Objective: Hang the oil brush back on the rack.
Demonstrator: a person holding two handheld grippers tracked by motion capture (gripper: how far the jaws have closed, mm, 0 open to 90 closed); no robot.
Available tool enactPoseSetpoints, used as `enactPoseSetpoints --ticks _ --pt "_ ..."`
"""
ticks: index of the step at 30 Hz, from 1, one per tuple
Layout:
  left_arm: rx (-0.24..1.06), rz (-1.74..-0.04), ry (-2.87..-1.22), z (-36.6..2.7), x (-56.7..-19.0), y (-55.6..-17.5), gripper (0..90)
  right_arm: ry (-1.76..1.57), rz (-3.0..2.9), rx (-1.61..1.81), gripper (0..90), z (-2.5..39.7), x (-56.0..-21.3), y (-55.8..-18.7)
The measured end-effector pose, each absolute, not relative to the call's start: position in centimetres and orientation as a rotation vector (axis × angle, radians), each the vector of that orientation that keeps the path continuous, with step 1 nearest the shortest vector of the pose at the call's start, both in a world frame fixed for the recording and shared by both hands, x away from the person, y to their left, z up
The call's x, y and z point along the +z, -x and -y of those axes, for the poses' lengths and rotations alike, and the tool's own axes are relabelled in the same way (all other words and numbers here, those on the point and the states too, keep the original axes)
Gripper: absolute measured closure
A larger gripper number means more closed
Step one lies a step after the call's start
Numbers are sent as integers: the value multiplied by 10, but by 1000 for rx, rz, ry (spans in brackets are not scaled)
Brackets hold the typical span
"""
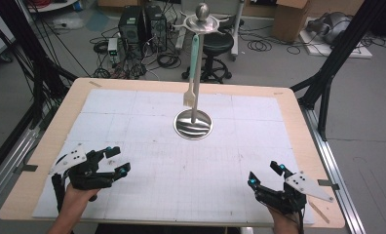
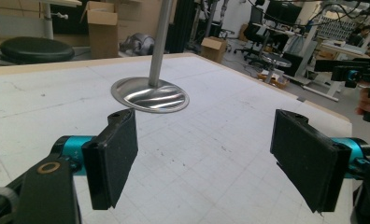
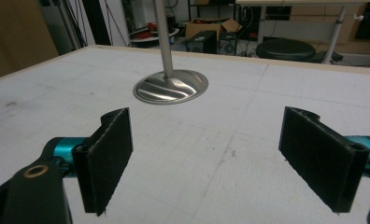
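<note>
1. White gridded matting covers the counter [image 1: 132, 105].
2. At its middle stands a metal stand [image 1: 193, 124] with a teal brush [image 1: 192, 73] hanging from its top.
3. Left gripper [image 1: 117, 160] and right gripper [image 1: 264, 174] hover near the front edge, jaws spread wide and empty, well apart from the stand.

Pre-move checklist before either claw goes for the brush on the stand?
1. Left claw open, holding nothing: ok.
2. Right claw open, holding nothing: ok.
3. Teal-handled pastry brush hanging from the top of the tall metal stand with round base: ok.
4. Stand upright, base flat on the white gridded mat: ok.
5. Mat between both claws and the stand free of objects: ok.
6. How the brush hooks onto the stand: cannot tell.
</note>
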State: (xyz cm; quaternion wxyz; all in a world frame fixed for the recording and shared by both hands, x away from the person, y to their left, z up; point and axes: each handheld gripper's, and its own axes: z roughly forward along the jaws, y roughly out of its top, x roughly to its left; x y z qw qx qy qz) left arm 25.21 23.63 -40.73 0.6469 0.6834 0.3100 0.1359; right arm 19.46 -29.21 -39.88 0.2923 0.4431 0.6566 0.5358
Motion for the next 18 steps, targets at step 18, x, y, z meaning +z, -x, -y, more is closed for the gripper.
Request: enactPoseSetpoints --ticks 18 --pt "322 -712 -1552 -238 -407 -253 236 -1187 -1748 1428 164 294 -399 -196"
